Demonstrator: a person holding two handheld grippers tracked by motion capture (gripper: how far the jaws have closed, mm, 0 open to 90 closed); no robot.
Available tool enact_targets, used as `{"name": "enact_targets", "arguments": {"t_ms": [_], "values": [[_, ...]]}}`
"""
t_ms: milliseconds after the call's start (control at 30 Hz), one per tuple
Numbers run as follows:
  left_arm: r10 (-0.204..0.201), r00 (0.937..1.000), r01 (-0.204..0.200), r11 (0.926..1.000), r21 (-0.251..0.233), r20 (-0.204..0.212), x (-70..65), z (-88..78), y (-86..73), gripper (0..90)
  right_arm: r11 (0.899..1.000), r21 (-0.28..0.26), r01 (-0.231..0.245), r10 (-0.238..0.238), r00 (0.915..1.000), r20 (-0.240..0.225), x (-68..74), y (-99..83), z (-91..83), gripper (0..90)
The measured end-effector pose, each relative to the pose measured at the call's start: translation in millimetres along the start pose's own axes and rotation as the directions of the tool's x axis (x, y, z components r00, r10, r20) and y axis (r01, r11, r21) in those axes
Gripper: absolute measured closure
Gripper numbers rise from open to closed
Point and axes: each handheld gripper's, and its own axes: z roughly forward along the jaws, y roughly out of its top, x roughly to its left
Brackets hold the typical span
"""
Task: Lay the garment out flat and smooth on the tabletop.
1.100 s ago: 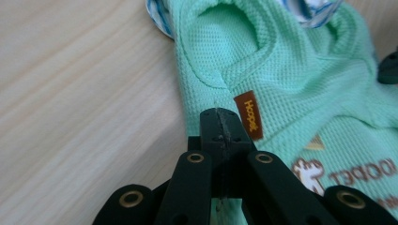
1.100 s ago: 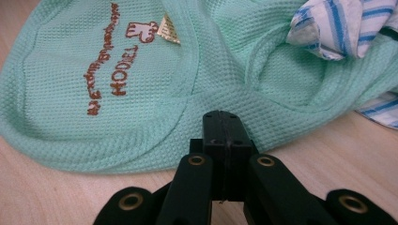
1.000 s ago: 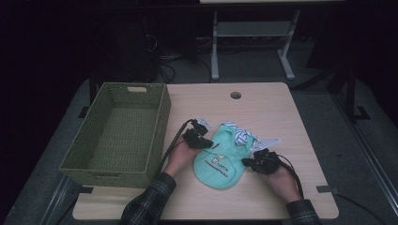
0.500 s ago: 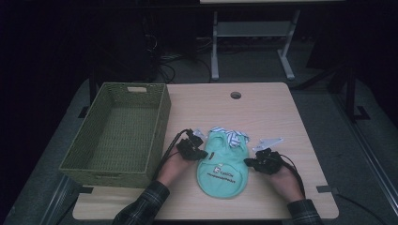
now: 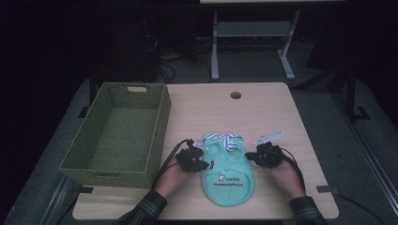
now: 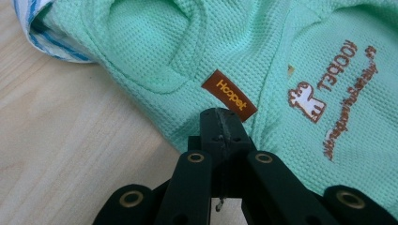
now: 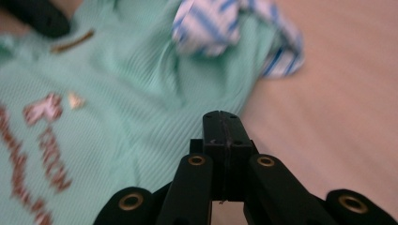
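A mint-green pet garment (image 5: 227,171) with brown print and blue-striped trim (image 5: 228,139) lies flat on the wooden table (image 5: 263,108), near its front edge. My left gripper (image 5: 205,164) is at the garment's left edge. In the left gripper view the garment (image 6: 305,56) puckers where the left gripper (image 6: 220,115) is shut on its hem, just below an orange label (image 6: 230,95). My right gripper (image 5: 249,155) is at the garment's right edge. In the right gripper view folds of the garment (image 7: 117,93) run into the tip of the right gripper (image 7: 221,117), shut on the hem.
A green woven basket (image 5: 162,122) stands at the table's left side, close to my left hand. A round cable hole (image 5: 235,95) sits near the table's far edge. Behind the table stands a metal frame (image 5: 253,42) on a dark floor.
My left gripper has come toward the person, drawing the garment's left side with it. The garment now lies flatter and nearer the front edge. The right gripper has hardly moved.
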Motion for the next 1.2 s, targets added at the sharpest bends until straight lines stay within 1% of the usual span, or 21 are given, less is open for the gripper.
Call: {"name": "enact_targets", "arguments": {"t_ms": [67, 100, 167, 200, 267, 300, 400, 433, 500, 567, 700, 767, 833, 900, 933, 967, 1000, 1033, 1067, 1133, 1200], "values": [[0.003, 1.0, -0.003, 1.0, 0.001, -0.003, -0.3, 0.0, 0.2, 89.8, 0.999, -0.039, -0.005, 0.005, 1.0, -0.002, -7.7, 11.8, 1.8, 90.0], [0.006, 1.0, -0.006, 1.0, 0.002, -0.004, 0.1, 0.0, 0.4, 89.8, 0.998, -0.053, -0.017, 0.017, 0.9999, -0.005, -10.7, 17.3, 3.5, 90.0], [0.003, 1.0, -0.003, 1.0, 0.001, -0.002, 0.2, 0.0, 0.3, 89.8, 0.997, -0.071, -0.03, 0.029, 0.9995, -0.012, -17.0, 28.5, 10.6, 90.0], [-0.004, 1.0, 0.004, 1.0, -0.001, 0.002, 0.2, 0.1, 0.1, 89.8, 0.997, -0.071, -0.03, 0.029, 0.9995, -0.015, -19.3, 32.5, 14.1, 90.0], [0.004, 1.0, -0.004, 1.0, 0.004, 0.003, 0.8, -0.3, 0.1, 89.8, 0.997, -0.065, -0.028, 0.028, 0.9996, -0.004, -24.4, 41.2, 24.3, 90.0], [-0.003, 1.0, 0.003, 1.0, -0.003, 0.003, 0.2, 0.2, 0.0, 89.8, 0.997, -0.064, -0.032, 0.032, 0.9995, 0.0, -26.7, 44.3, 28.9, 90.0], [-0.006, 1.0, 0.006, 1.0, -0.007, 0.005, -0.1, 0.4, -0.2, 89.8, 0.997, -0.06, -0.05, 0.049, 0.9986, -0.02, -31.5, 49.9, 41.4, 90.0], [0.005, 1.0, -0.005, 1.0, 0.003, 0.003, 0.8, -0.2, 0.0, 89.8, 0.998, -0.051, -0.038, 0.037, 0.9991, -0.021, -31.8, 51.0, 45.3, 90.0], [0.003, 1.0, -0.003, 1.0, 0.001, 0.002, 0.3, 0.0, 0.1, 89.9, 1.0, -0.017, -0.023, 0.023, 0.9997, 0.01, -31.0, 51.7, 52.2, 90.0], [0.013, 0.9999, -0.013, 0.9999, 0.008, -0.003, -0.3, -0.2, 0.6, 89.9, 0.999, -0.008, -0.032, 0.032, 0.9993, 0.02, -32.9, 50.4, 55.5, 90.0], [0.006, 0.9999, -0.006, 1.0, 0.002, -0.01, -2.0, 0.4, 0.6, 89.9, 1.0, -0.002, -0.016, 0.016, 0.9969, 0.077, -39.9, 47.8, 54.6, 90.0], [0.008, 0.9999, -0.008, 1.0, 0.004, -0.011, -2.0, 0.3, 0.7, 89.9, 0.999, -0.016, -0.028, 0.03, 0.9966, 0.077, -46.0, 45.8, 54.0, 90.0], [0.012, 0.9999, -0.012, 0.9999, 0.007, -0.009, -1.5, 0.0, 0.6, 89.9, 0.999, -0.024, -0.047, 0.048, 0.9966, 0.067, -48.0, 44.3, 53.4, 90.0], [0.01, 0.9999, -0.01, 0.9999, 0.008, -0.002, -0.3, -0.2, 0.8, 89.8, 0.999, -0.027, -0.04, 0.041, 0.9973, 0.061, -46.8, 43.8, 53.0, 90.0], [0.008, 1.0, -0.008, 0.9999, 0.008, 0.004, 0.5, -0.1, 0.8, 89.8, 0.998, -0.028, -0.052, 0.053, 0.9977, 0.042, -45.1, 43.5, 52.0, 90.0], [0.015, 0.9998, -0.015, 0.9998, 0.015, 0.01, 1.7, -0.5, 1.2, 89.7, 0.998, -0.035, -0.052, 0.053, 0.998, 0.034, -44.3, 43.0, 50.7, 90.0], [0.011, 0.9998, -0.011, 0.9998, 0.014, 0.015, 2.4, -0.4, 1.5, 89.5, 0.998, -0.038, -0.05, 0.051, 0.9982, 0.032, -43.8, 42.8, 49.5, 90.0], [-0.009, 0.9997, 0.009, 1.0, 0.002, 0.022, 2.3, 0.4, 1.9, 88.8, 0.998, -0.047, -0.051, 0.053, 0.9982, 0.029, -42.8, 42.7, 47.5, 90.0], [0.003, 0.9997, -0.004, 0.9998, 0.018, 0.026, 4.6, -0.9, 2.8, 87.5, 0.997, -0.056, -0.052, 0.053, 0.9984, 0.022, -42.2, 42.7, 45.0, 90.0], [-0.002, 0.9998, 0.002, 1.0, 0.009, 0.018, 5.0, -1.8, 4.4, 85.2, 0.996, -0.072, -0.05, 0.051, 0.9986, 0.013, -42.0, 43.5, 39.6, 90.0], [-0.004, 1.0, 0.004, 1.0, 0.0, 0.008, 6.6, -4.5, 7.2, 82.7, 0.995, -0.091, -0.044, 0.044, 0.999, -0.004, -42.6, 44.7, 34.1, 87.6]]}}
